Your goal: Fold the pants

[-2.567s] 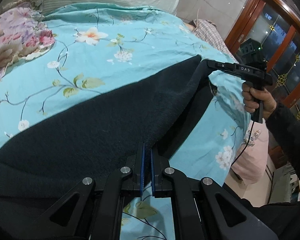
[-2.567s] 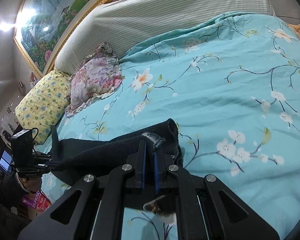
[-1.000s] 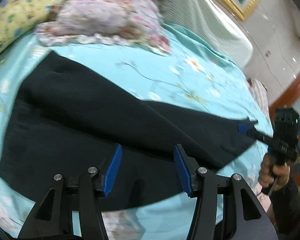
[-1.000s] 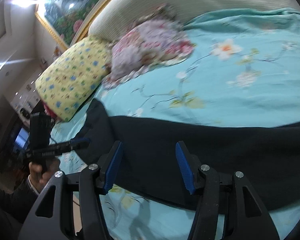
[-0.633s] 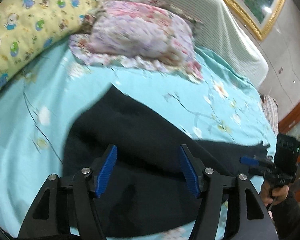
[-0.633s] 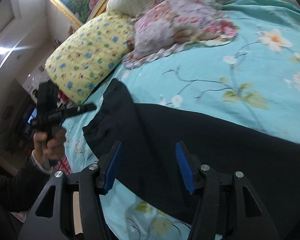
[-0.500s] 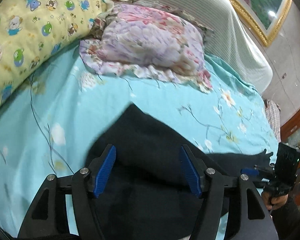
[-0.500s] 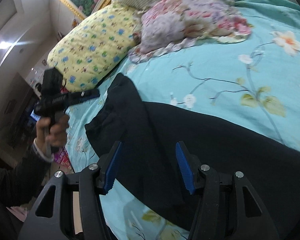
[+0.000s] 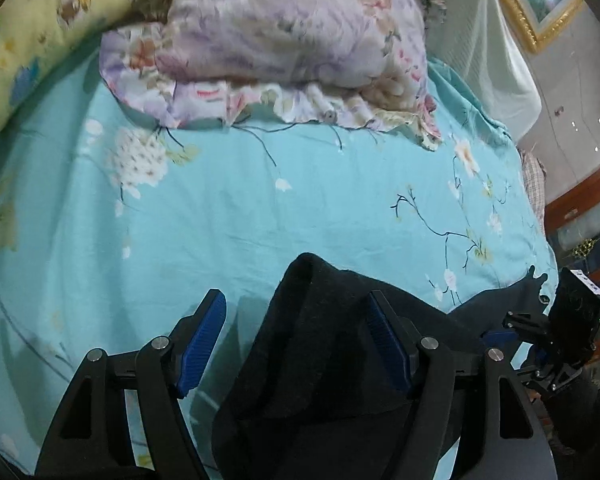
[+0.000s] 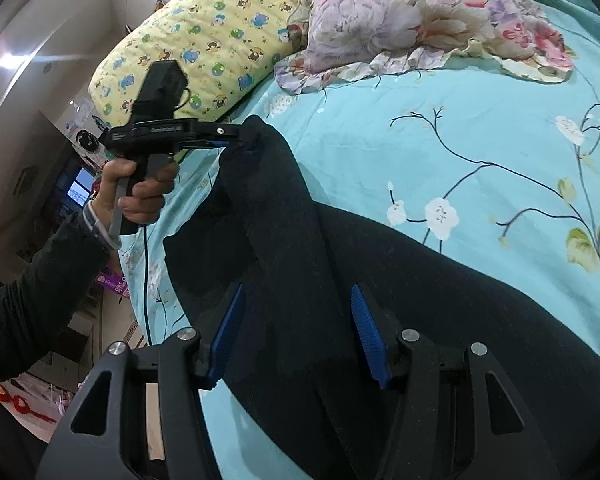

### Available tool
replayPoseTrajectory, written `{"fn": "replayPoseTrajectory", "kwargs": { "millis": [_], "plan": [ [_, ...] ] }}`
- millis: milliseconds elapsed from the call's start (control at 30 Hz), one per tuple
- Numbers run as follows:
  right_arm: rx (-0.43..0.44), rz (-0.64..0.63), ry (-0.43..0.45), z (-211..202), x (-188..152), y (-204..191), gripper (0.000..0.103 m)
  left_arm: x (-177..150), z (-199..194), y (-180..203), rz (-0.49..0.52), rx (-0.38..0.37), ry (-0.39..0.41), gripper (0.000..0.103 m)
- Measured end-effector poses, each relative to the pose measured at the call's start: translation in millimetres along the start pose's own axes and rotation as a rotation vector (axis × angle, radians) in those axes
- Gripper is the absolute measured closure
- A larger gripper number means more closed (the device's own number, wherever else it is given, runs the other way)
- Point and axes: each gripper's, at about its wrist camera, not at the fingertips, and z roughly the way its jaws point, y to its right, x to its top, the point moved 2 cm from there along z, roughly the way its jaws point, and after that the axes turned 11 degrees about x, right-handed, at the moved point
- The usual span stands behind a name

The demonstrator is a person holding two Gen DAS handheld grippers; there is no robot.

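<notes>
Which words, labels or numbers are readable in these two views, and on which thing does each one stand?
None can be read with certainty.
Left hand-held gripper: white lettering on its black body, too small to read.
Right hand-held gripper: white label on its camera, blurred.
Purple box on the floor: printed text, unreadable.

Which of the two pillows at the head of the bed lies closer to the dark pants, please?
The pink-and-lilac floral pillow, with its frilled edge, lies closer to the pants; the yellow cartoon-print pillow sits beyond it at the bed's edge.
</notes>
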Motion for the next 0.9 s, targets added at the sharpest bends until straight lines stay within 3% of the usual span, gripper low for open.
{"fn": "replayPoseTrajectory", "kwargs": {
  "millis": [100,133,167,233,267,300,333,667,900],
  "plan": [
    [0.009,0.019,-0.002,6,3,4,0.047,0,3,3,-0.003,-0.045,-0.011,0.033],
    [0.013,0.028,-0.002,8,3,5,0.047,-1,2,5,0.0,-0.047,-0.008,0.037],
    [0.02,0.038,0.0,8,4,7,0.05,-1,1,8,0.007,-0.055,-0.002,0.048],
    [0.037,0.058,0.002,10,4,9,0.066,-3,-3,13,0.025,-0.026,0.02,0.058],
    [0.032,0.062,-0.002,11,4,10,0.078,-3,-6,16,0.038,-0.012,0.035,0.077],
    [0.019,0.059,-0.006,12,4,11,0.09,-4,-10,18,0.044,-0.005,0.047,0.088],
    [0.015,0.053,-0.005,12,3,10,0.093,-5,-13,18,0.044,-0.006,0.056,0.091],
    [0.009,-0.09,0.033,0,0,-31,0.096,-43,-73,35,0.076,0.012,0.217,0.098],
    [-0.007,-0.198,0.002,-5,-19,-59,0.096,-92,-109,32,-0.014,-0.006,0.321,0.098]
  ]
}}
